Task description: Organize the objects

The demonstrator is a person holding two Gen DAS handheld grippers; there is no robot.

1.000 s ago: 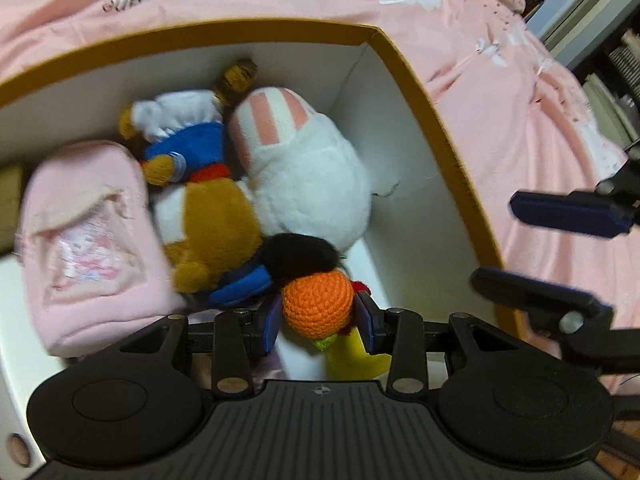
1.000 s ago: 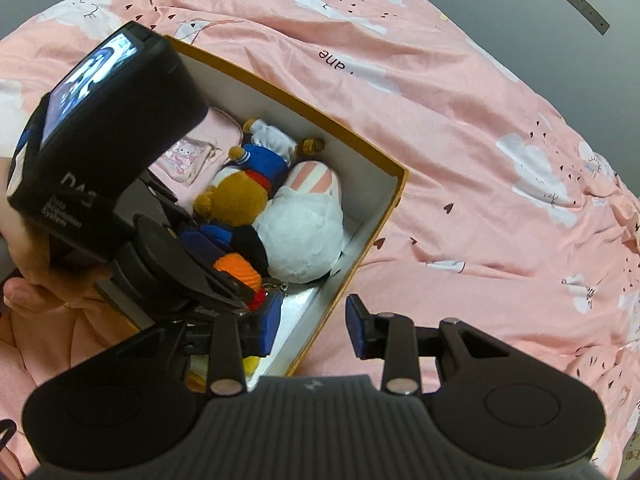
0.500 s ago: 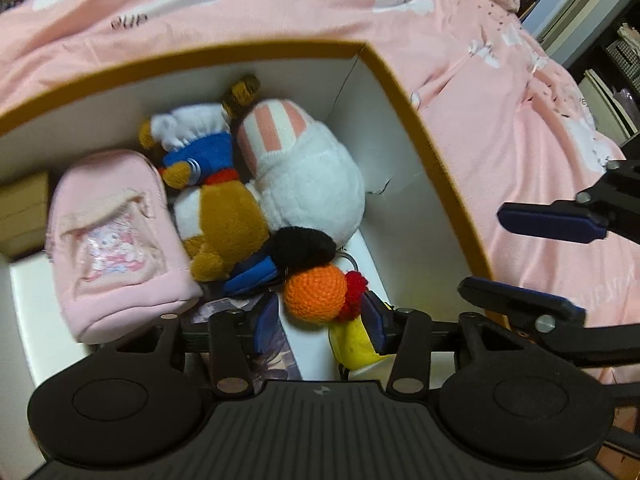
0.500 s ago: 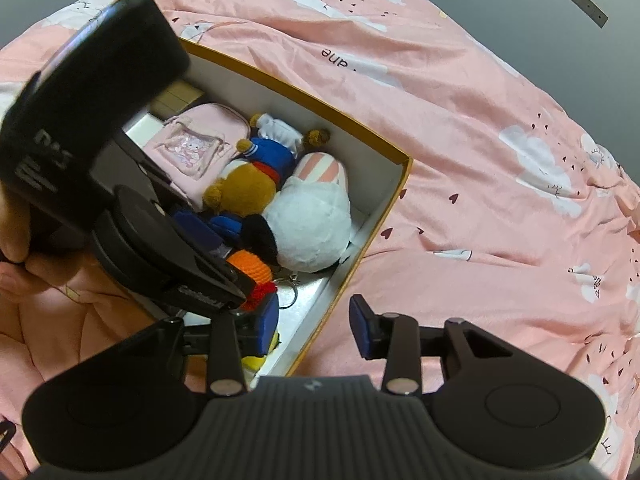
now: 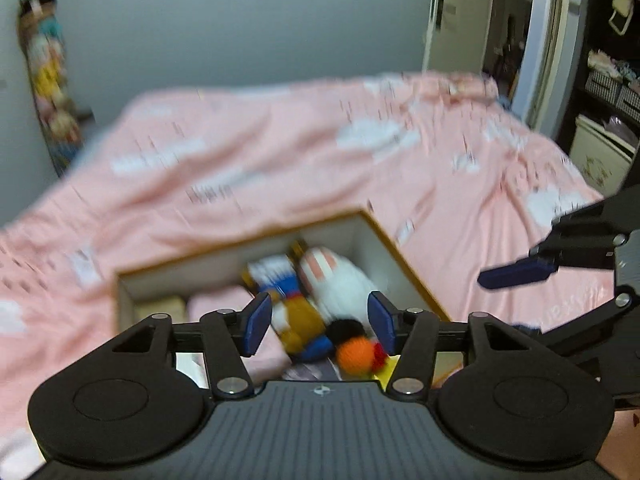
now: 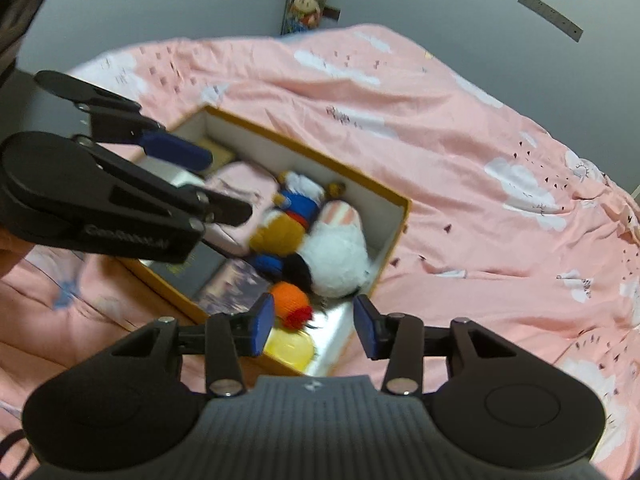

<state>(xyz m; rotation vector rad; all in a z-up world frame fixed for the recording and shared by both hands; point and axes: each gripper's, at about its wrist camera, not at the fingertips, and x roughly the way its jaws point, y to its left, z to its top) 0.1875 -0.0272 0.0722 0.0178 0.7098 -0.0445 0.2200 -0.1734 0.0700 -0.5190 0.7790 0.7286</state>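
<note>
Bedspread [image 6: 460, 184]: pink, white cloud shapes, small dark marks. Box [image 6: 394, 236]: orange-brown rim and outside, white inside walls. Round plush [image 6: 336, 256]: white, pink-and-white striped end. Bear-like plush [image 6: 280, 232]: brown, blue-and-white top, red band. Crochet ball [image 6: 290, 300]: orange, red tuft beside it, black fuzzy part above. Pouch [image 6: 236, 178]: pale pink. Flat yellow item [image 6: 290, 346] at box's near end. Left gripper [image 5: 318, 322], right gripper [image 6: 314, 326]: black bodies, blue pads. Wall [image 6: 200, 0]: grey.
</note>
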